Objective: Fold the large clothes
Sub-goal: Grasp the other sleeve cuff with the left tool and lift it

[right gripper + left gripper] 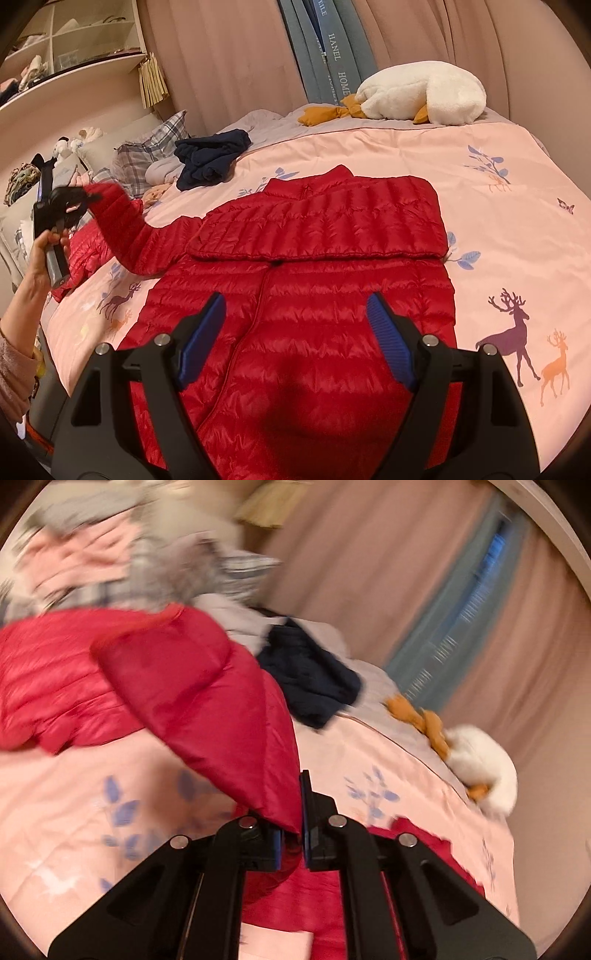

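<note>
Nearest the right-wrist camera, the right gripper [295, 339] hangs with its blue pads spread wide apart and nothing between them, poised over the lower front of the red down jacket [306, 295]. The jacket lies front up, zipped, on the pink bedspread [517, 206], hem toward the camera and collar away.

One sleeve [321, 225] already lies folded flat across the chest, so I judge the first step done. The other sleeve [122, 225] is stretched out to the jacket's left and raised off the bed: the left gripper [68, 201] is clamped on its cuff, and the left-wrist view shows red fabric pinched between the jaws of that gripper [293, 830]. What seems left is laying this sleeve over the chest, then doubling the body from hem to collar.

To the jacket's right the bedspread is bare up to the bed's edge, which gives room. To its left the edge is closer. Beyond the collar there is a strip of open cover, then a dark blue garment [210, 155] and plaid pillows [147, 155] off to the upper left, and a white goose plush [421, 96] farthest back by the curtain.
</note>
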A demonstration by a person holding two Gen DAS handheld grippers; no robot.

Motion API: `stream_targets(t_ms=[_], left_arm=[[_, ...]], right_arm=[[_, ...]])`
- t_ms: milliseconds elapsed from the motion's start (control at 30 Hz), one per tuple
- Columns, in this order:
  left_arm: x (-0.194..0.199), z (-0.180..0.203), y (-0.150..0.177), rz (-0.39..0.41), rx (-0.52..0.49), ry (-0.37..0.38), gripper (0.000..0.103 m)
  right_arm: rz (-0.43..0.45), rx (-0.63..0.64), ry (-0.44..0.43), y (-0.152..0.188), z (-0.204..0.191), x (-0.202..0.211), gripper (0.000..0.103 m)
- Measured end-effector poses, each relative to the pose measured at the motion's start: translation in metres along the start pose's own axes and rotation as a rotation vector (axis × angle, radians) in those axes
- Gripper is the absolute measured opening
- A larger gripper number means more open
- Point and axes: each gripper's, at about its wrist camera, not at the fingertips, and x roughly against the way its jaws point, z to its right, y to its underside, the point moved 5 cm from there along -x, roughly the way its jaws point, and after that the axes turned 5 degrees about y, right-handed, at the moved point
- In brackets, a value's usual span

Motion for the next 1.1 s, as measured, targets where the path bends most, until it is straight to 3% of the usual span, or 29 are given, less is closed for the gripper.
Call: stream_targets(t_ms=[300, 467, 800, 1100], left_arm=[[-0.019, 0.138, 0.058, -0.11, -0.287, 0.107, 0.008], [-0.031, 0.184, 0.087, -0.163, -0.361, 0.144, 0.007], [-0.048, 0.216, 0.122, -0.238, -0.421, 0.17, 0.007], [-0.054, 0.212, 0.132, -0.274, -0.43, 0.16, 0.007]], right_arm=[[-0.004, -0.074, -0.015, 0.008, 0.024, 0.008, 0.08], [-0.008, -0.128, -0.01, 0.013, 0.044, 0.012, 0.08], [-0.023, -0.218, -0.067, 0.011, 0.061, 0.005, 0.08], [-0.056, -0.367, -0.245, -0.011, 0.057, -0.019, 0.084]])
